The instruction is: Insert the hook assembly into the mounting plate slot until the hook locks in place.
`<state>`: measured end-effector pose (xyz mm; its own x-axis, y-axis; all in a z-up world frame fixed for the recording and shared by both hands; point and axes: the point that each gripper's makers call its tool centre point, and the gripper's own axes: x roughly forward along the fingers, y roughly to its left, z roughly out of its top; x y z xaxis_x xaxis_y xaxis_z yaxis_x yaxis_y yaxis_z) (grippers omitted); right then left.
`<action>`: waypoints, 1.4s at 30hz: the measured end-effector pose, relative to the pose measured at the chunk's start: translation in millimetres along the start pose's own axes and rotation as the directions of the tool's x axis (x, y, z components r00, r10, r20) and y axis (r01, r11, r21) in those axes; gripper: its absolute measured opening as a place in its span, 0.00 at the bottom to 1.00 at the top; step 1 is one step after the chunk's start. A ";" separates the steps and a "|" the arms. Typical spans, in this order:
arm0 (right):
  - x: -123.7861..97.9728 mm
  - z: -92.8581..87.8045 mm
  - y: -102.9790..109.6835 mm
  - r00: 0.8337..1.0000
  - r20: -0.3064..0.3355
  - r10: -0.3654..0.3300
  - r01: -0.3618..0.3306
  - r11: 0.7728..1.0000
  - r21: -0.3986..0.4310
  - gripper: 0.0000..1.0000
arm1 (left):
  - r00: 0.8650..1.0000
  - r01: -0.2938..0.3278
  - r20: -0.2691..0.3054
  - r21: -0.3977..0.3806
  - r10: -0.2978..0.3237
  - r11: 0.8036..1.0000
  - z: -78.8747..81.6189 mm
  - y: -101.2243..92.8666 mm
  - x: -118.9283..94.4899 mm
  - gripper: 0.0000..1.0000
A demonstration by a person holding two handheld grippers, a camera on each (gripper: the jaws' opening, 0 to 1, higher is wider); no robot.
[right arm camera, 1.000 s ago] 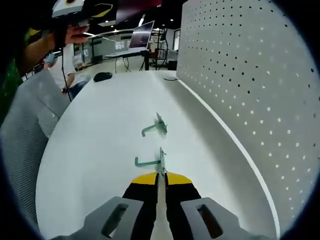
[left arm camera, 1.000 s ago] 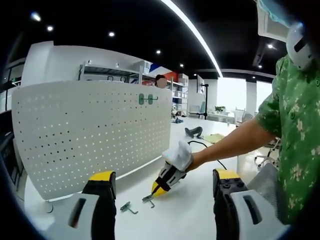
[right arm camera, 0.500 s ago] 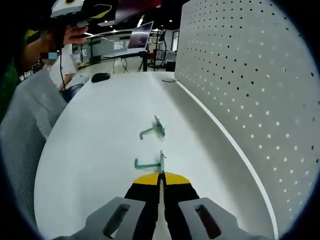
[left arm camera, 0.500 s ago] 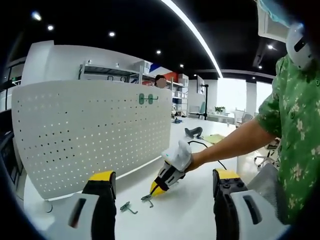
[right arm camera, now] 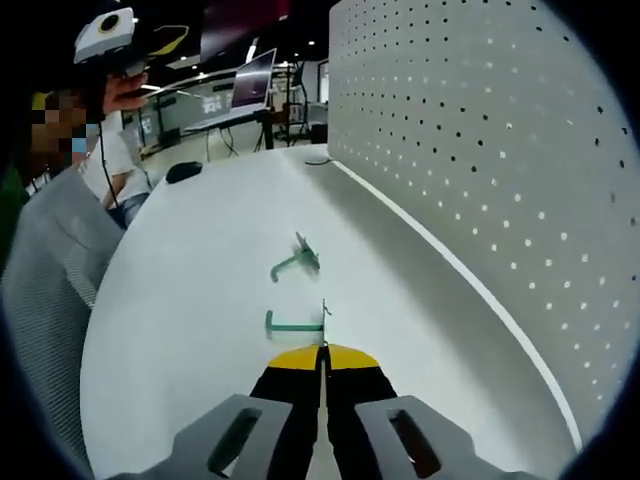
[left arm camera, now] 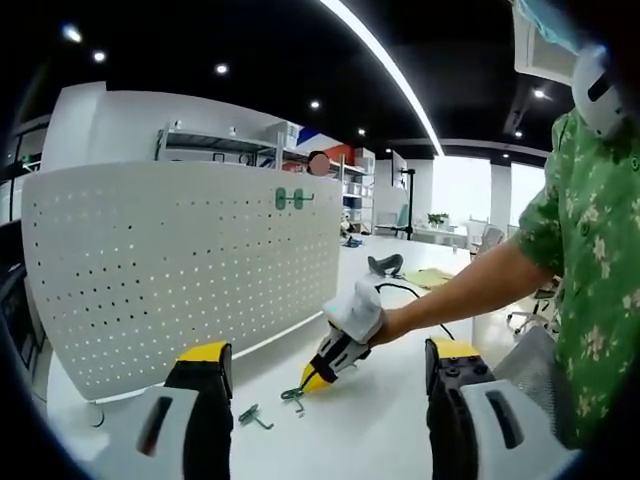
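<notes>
A white pegboard mounting plate [left arm camera: 190, 270] [right arm camera: 480, 150] stands upright along the table's far side. Two green hooks [left arm camera: 290, 198] hang near its top edge. My right gripper [right arm camera: 322, 348] [left arm camera: 308, 380] is shut on a green hook [right arm camera: 295, 322] [left arm camera: 292, 393], held low over the white table, in front of the plate. A second green hook [right arm camera: 295, 262] [left arm camera: 252, 415] lies loose on the table just beyond it. My left gripper [left arm camera: 330, 350] [right arm camera: 110, 30] hovers open and holds nothing, back from the plate.
The white table [right arm camera: 190, 300] runs along the plate's foot. A grey mesh chair [right arm camera: 40, 290] sits by the table's near edge. A black mouse [right arm camera: 183, 172] and an open laptop [right arm camera: 250, 85] lie at the far end. A person's gloved hand [left arm camera: 358, 312] carries the right gripper.
The right gripper has drawn slightly back from the loose hook with its hook, and its view has swung toward the plate. The left gripper has hardly moved.
</notes>
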<state>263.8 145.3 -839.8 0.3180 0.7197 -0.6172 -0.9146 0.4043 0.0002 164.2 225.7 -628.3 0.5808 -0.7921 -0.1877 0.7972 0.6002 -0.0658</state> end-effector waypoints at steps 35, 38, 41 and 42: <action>-51.5 72.5 -2.7 0.923 0.338 -0.186 0.068 0.941 0.331 0.00 | 0.999 -0.005 0.051 -0.003 0.005 1.000 13.6 -1.7 -6.8 0.79; -61.0 89.4 1.2 0.905 0.377 -0.197 0.069 0.943 0.327 0.00 | 0.998 -0.003 0.064 0.002 0.002 1.000 17.6 -3.0 -7.7 0.78; -71.2 108.6 6.3 0.885 0.417 -0.204 0.072 0.947 0.312 0.00 | 0.997 -0.001 0.076 0.008 0.000 1.000 22.3 -3.9 -8.4 0.78; -73.5 113.1 7.6 0.881 0.426 -0.205 0.072 0.949 0.307 0.00 | 0.997 -0.001 0.078 0.010 0.000 1.000 23.3 -4.1 -8.5 0.78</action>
<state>261.6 159.3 -705.4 0.5737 0.7919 -0.2092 -0.7685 0.6088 0.1968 159.9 227.4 -603.7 0.5922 -0.7982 -0.1104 0.7981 0.5999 -0.0559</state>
